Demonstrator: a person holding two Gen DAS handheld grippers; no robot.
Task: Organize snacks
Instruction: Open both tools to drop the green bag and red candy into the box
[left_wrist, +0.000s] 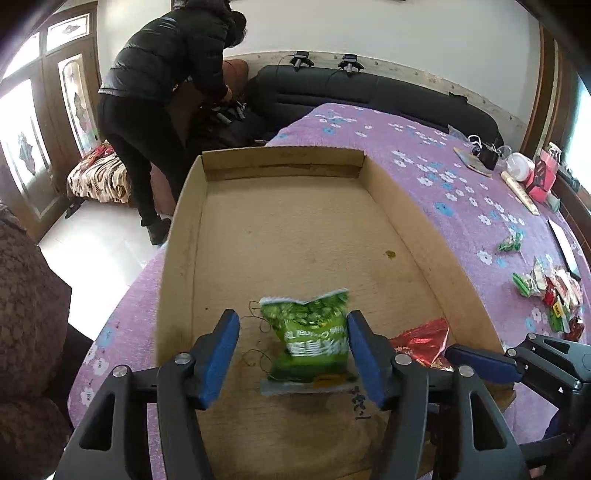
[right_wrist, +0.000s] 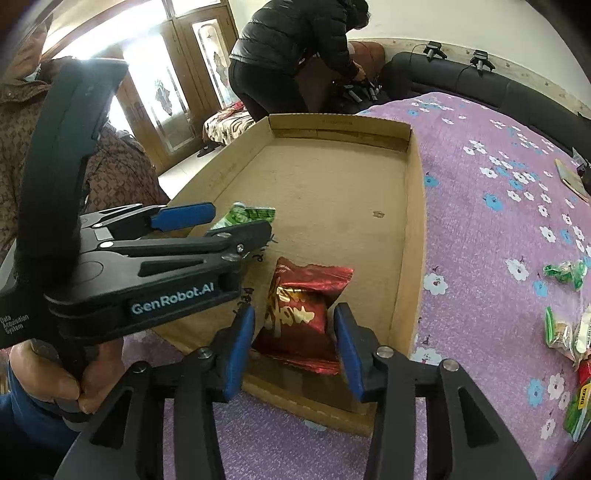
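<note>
Cardboard tray (left_wrist: 406, 206) on purple tabletop (left_wrist: 443, 177), green snack bag (left_wrist: 310, 343) and red snack bag (right_wrist: 299, 314) inside. Left tool (left_wrist: 293, 354) and right tool (right_wrist: 295, 347) open around each (not squeezing). Could snag a crinkly edge pulling away, dragging bags out.

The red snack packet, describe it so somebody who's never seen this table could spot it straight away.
Start at the big shallow cardboard tray on the purple flowered tablecloth. The red snack packet lies inside at the tray's near end, between the open fingers of the right gripper. Its shiny red foil with gold lettering sets it apart from the green packet beside it, which lies in front of the left gripper.
</note>
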